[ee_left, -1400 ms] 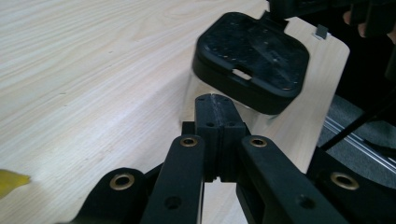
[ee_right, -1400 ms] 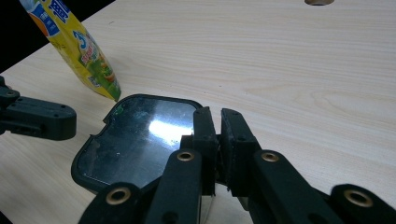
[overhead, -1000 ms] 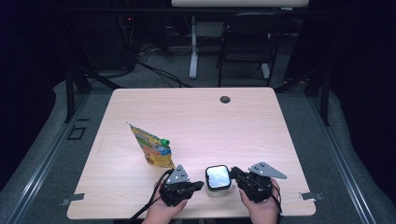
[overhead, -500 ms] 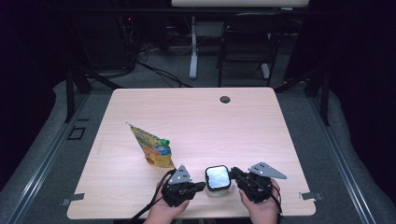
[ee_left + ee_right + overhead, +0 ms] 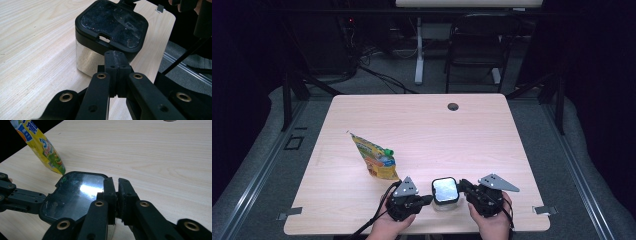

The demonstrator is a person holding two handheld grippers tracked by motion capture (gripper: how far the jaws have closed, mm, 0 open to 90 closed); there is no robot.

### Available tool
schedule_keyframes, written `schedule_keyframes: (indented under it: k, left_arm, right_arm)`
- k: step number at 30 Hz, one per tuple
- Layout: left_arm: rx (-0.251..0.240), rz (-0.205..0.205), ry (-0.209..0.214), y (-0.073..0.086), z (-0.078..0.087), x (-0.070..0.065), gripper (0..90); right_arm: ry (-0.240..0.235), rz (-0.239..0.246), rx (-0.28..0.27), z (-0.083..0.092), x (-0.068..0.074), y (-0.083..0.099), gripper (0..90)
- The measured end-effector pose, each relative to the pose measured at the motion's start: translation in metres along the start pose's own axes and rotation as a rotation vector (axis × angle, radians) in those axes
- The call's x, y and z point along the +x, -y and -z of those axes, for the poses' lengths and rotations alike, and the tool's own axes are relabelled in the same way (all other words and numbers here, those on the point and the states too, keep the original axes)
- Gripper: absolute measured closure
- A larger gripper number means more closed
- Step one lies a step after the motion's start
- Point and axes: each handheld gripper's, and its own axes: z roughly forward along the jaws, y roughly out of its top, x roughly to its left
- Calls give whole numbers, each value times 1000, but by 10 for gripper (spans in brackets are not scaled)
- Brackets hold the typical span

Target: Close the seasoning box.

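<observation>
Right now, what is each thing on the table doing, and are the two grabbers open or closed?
Container: upright, black lid closed, between both grippers.
Yellow pouch: standing tilted, green cap on, untouched.
Left gripper: jaws shut, tips at the lid's edge.
Right gripper: jaws nearly together, tips at the lid.

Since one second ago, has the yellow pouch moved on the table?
No. The yellow pouch stands at the same place relative to the table's round hole.

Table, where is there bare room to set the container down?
Free: the far half of the table up to the round hole, and the right side beyond the right claw. Crowded: the near edge, where both claws flank the container, and around the yellow pouch.
</observation>
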Motion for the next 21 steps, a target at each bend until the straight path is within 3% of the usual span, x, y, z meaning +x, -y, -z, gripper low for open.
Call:
schedule_keyframes:
  k: [21]
  left_arm:
    - [-27, 5, 9, -5, 4, 0, 900]
  right_arm:
    - [-13, -30, -8, 0, -3, 1, 850]
